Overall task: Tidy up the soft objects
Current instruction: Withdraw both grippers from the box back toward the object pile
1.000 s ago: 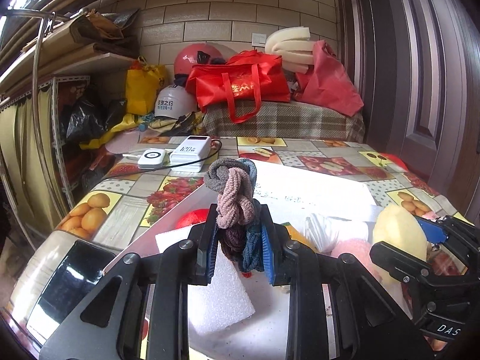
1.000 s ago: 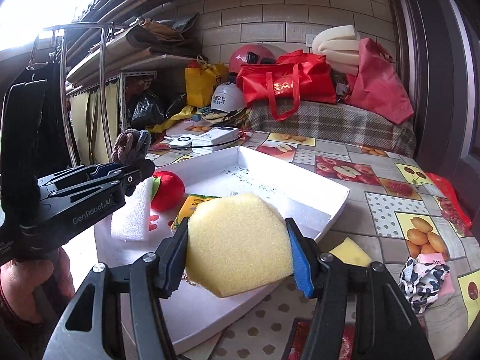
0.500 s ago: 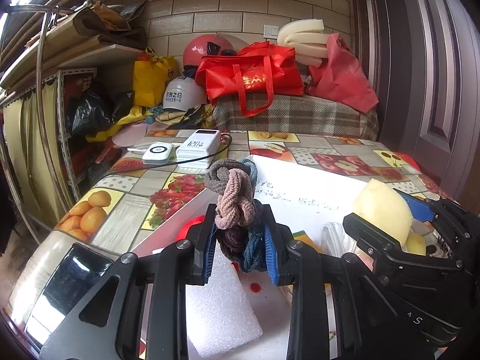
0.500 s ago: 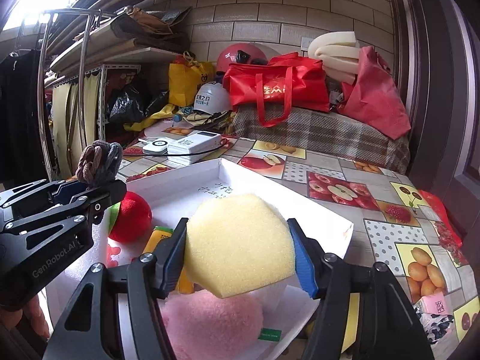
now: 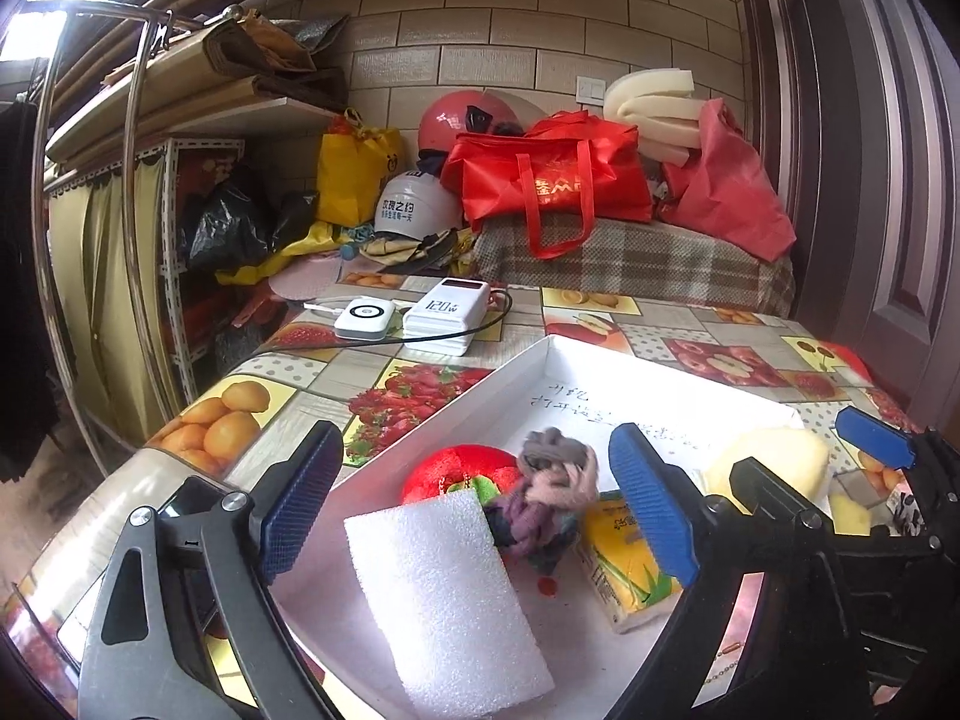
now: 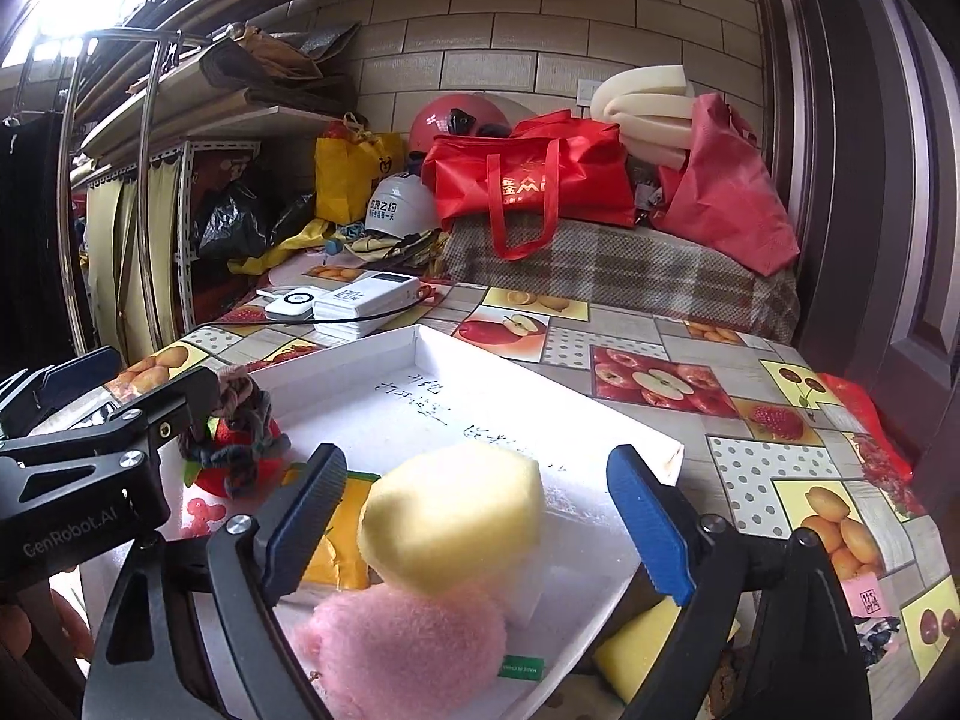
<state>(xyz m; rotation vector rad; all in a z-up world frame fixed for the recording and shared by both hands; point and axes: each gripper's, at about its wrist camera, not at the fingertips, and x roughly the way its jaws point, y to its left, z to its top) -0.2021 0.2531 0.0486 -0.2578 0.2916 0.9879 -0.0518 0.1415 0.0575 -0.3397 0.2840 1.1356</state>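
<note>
Both grippers hang over the white tray [image 5: 456, 420] with jaws spread wide, gripping nothing. Below the left gripper [image 5: 480, 504], the knotted hair ties [image 5: 549, 498] lie against a red plush fruit [image 5: 462, 474]. Under the right gripper [image 6: 474, 528], the yellow sponge [image 6: 450, 516] rests on a pink plush [image 6: 408, 648].

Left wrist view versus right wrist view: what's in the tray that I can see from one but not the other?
Only the left wrist view shows the white foam block lying in the tray's near corner.

Only the right wrist view shows the pink fuzzy ball under the yellow sponge, plus a second yellow sponge on the table just outside the tray.

Both show the white tray, the knotted yarn bundle against the red plush fruit, the yellow tissue pack, the yellow sponge, and both grippers, left gripper and right gripper, open.
</note>
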